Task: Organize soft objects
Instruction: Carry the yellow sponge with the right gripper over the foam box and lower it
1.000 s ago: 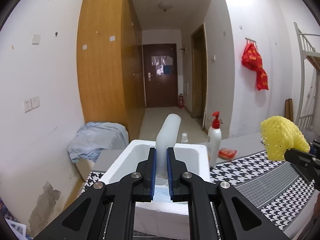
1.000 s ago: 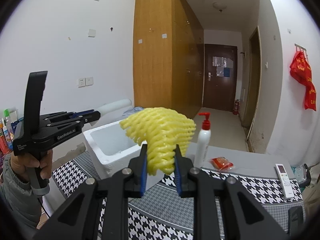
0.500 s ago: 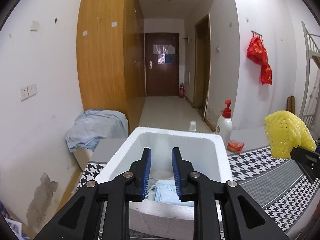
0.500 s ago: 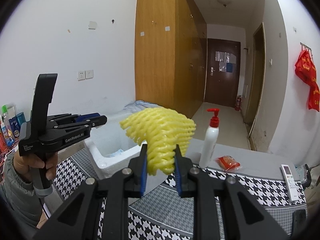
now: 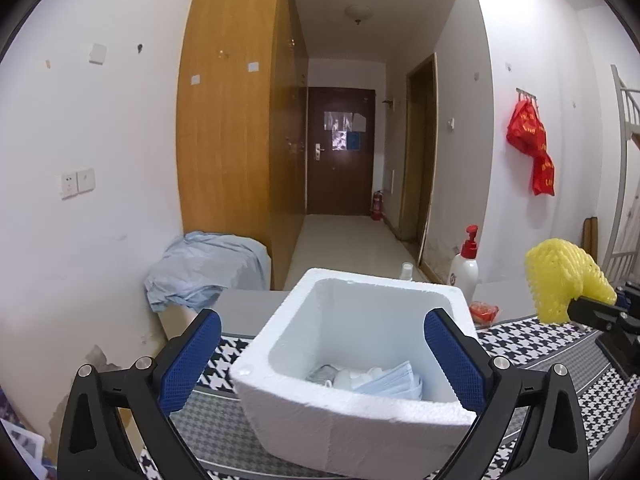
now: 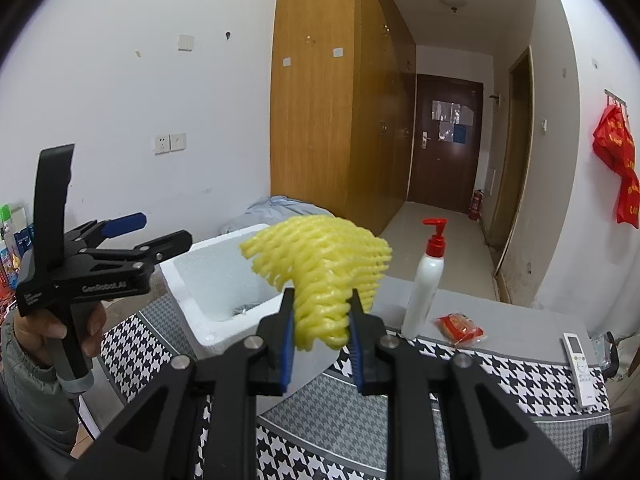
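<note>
A white foam box [image 5: 360, 412] stands on the houndstooth tablecloth, with blue face masks [image 5: 396, 380] and a white soft piece [image 5: 352, 378] lying at its bottom. My left gripper [image 5: 322, 318] hovers just before the box. Its jaws are opening wide with nothing between the pads. From the right wrist view the left gripper [image 6: 156, 232] sits beside the box [image 6: 208, 320], held by a hand. My right gripper [image 6: 320, 300] is shut on a yellow foam net [image 6: 320, 264], lifted above the table to the right of the box. The net [image 5: 560, 276] also shows at the right in the left wrist view.
A white pump bottle with a red top [image 6: 426, 280], a red packet [image 6: 458, 328] and a white remote [image 6: 580, 364] lie behind and right of the box on the table [image 6: 500, 380]. A blue cloth heap [image 5: 204, 268] sits past the table's left end by the wall.
The left gripper let go of a white foam tube, which dropped into the box, and its jaws swung wide apart. The right gripper kept its hold on the yellow net.
</note>
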Motion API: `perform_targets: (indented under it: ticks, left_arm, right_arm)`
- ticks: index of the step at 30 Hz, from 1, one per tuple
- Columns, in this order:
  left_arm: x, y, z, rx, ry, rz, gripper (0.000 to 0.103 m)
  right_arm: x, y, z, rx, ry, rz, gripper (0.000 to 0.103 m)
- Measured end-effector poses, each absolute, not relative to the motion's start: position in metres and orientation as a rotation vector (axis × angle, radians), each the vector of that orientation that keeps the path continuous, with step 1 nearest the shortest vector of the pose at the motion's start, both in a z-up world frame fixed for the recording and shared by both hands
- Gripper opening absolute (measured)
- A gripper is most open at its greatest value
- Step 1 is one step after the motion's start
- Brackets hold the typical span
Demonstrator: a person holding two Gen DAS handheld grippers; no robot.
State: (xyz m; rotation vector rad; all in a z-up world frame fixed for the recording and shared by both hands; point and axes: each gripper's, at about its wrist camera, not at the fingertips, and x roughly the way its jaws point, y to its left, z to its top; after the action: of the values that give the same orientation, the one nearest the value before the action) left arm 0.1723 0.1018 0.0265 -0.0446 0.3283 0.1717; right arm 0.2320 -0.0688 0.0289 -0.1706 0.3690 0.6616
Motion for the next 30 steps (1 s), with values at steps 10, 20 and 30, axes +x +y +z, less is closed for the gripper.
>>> perform_targets:
  ticks: [10,20,30]
  left_arm:
    - [0.159,0.111,0.028,-0.036,0.319,0.206,0.102]
    - [0.144,0.117,0.027,-0.043,0.295,0.23,0.102]
    - [0.136,0.128,0.02,-0.059,0.304,0.269,0.102]
  right_arm:
    - [0.239,-0.052,0.03,-0.181,0.379,0.68,0.027]
    - [0.241,-0.035,0.036,-0.202,0.378,0.715,0.027]
    - [0.247,-0.007,0.037,-0.223,0.384,0.766,0.027]
